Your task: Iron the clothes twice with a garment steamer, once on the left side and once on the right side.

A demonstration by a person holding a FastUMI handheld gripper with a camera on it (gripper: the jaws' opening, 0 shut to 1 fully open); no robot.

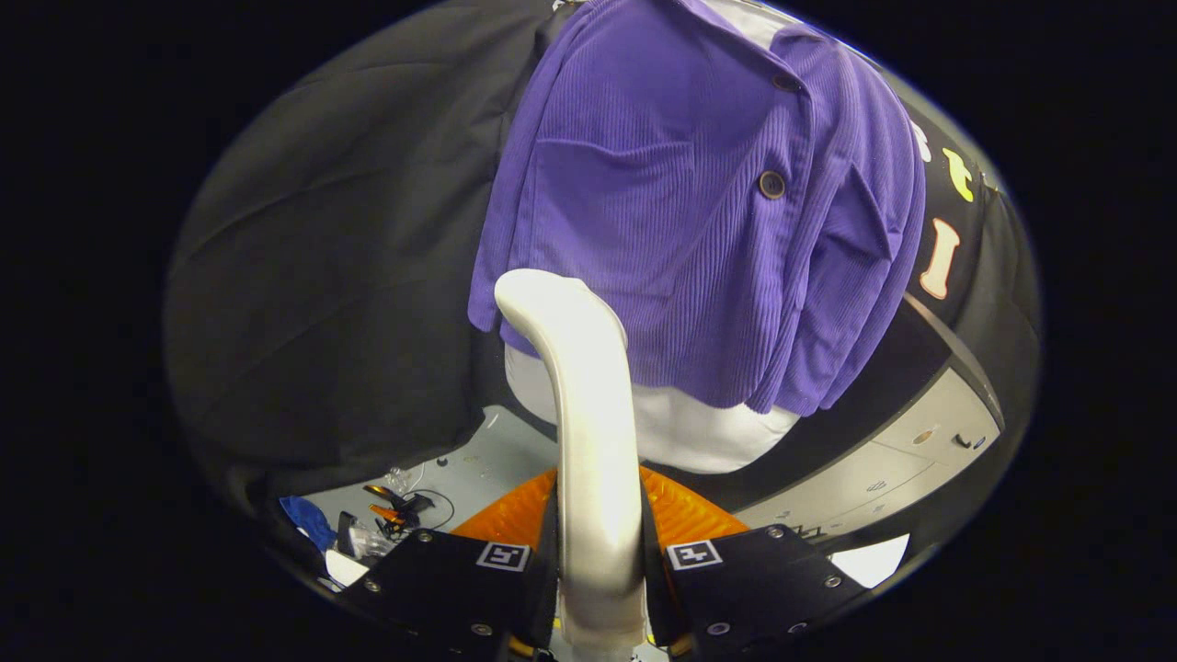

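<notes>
gripper [598, 552]: both fingers clamp one steamer [588, 432] | one purple shirt [680, 202], two buttons visible, hangs beyond over one white garment [699, 432] | small clutter on floor, possibly tools [391, 515]

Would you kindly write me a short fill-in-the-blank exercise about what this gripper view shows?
1. The hand-held gripper is shut on the handle of the white ______.
2. The garment hanging ahead of the steamer is ______ in colour.
3. Under the garment's hem shows a ______ layer.
4. The steamer's head sits near the garment's ______ edge.

Missing words: steamer; purple; white; lower
</notes>
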